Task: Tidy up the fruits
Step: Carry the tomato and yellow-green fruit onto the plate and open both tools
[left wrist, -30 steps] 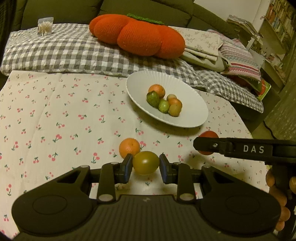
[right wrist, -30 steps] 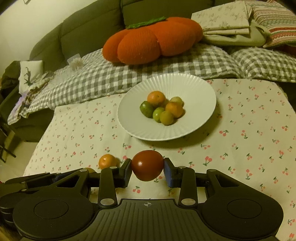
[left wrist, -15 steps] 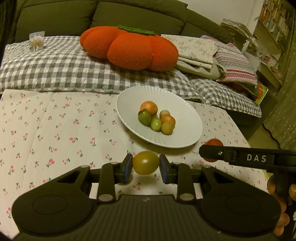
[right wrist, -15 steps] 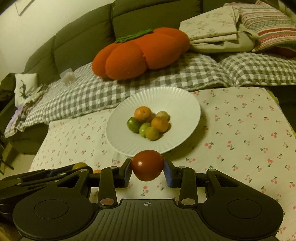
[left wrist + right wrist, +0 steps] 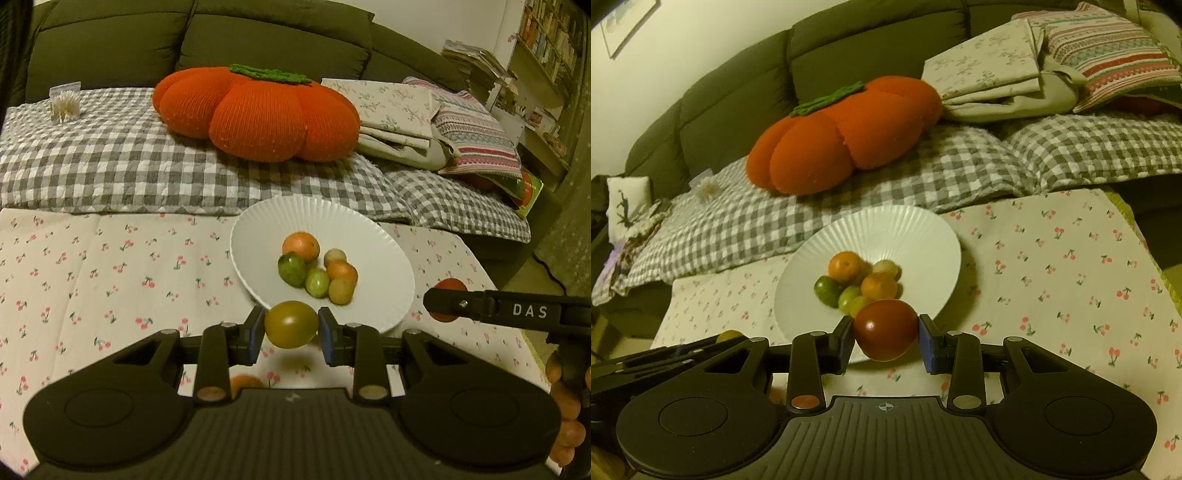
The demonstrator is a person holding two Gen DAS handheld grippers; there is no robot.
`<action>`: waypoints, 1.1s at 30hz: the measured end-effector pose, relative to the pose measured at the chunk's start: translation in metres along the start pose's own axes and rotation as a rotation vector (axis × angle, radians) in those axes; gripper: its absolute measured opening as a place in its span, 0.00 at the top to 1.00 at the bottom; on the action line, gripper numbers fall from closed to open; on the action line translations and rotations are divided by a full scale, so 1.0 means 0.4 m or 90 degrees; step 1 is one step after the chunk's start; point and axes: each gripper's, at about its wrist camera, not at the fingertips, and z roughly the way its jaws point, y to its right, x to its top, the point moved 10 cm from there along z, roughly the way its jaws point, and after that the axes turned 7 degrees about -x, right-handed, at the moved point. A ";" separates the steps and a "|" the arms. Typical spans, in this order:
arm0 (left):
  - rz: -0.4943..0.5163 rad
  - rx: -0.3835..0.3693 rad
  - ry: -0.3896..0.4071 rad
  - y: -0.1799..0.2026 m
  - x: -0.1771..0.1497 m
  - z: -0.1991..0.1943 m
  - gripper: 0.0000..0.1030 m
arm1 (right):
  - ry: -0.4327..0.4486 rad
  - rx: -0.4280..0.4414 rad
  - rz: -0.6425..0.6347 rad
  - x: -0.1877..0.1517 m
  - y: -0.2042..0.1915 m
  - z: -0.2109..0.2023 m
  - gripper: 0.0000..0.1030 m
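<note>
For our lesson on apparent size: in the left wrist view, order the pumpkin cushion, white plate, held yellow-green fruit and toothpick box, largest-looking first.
1. pumpkin cushion
2. white plate
3. yellow-green fruit, enlarged by nearness to the camera
4. toothpick box, far off, so its true size is unsure

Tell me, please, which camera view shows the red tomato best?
The right wrist view: the red tomato sits whole and close in the right claw. The left wrist view shows only part of it behind that claw's finger.

An olive-yellow tomato (image 5: pixel 291 324) sits low centre, pinched off the cloth; a red tomato (image 5: pixel 886 329) likewise in the right view. Six small orange and green fruits (image 5: pixel 318 272) cluster mid-frame on a white ribbed plate (image 5: pixel 384 254); an orange (image 5: pixel 246 382) lies bottom centre
</note>
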 end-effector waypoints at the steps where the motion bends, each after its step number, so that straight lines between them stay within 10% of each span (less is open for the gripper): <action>1: 0.001 0.001 0.001 -0.001 0.005 0.007 0.72 | 0.002 -0.002 0.003 0.006 0.005 0.005 0.66; 18: -0.025 -0.003 0.014 -0.074 0.120 0.152 0.72 | 0.019 -0.007 0.047 0.084 0.071 0.129 0.66; 33: 0.015 -0.075 -0.031 0.036 0.178 0.366 0.72 | 0.041 0.002 -0.069 0.101 0.033 0.218 0.66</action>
